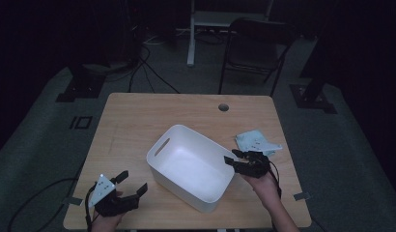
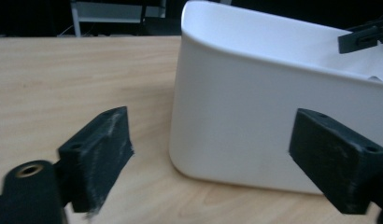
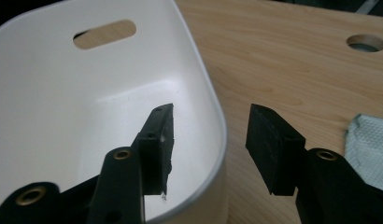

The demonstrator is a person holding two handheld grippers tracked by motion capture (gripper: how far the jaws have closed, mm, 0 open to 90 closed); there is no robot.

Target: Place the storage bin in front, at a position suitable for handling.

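White bin (image 1: 191,166) sits mid-table, turned at an angle, empty. Your right gripper (image 1: 233,156) straddles the bin's near rim — one jaw inside, one outside, a clear gap to the wall on both sides, nothing gripped. Your left gripper (image 1: 130,182) hangs wide open just off the bin's opposite wall, holding nothing.

Risks: close the right jaws off-centre and the thin rim slips out — the bin skids or tips. Nudge with the left and it slides toward the folded cloth (image 1: 256,143) near the table (image 1: 138,111) edge.
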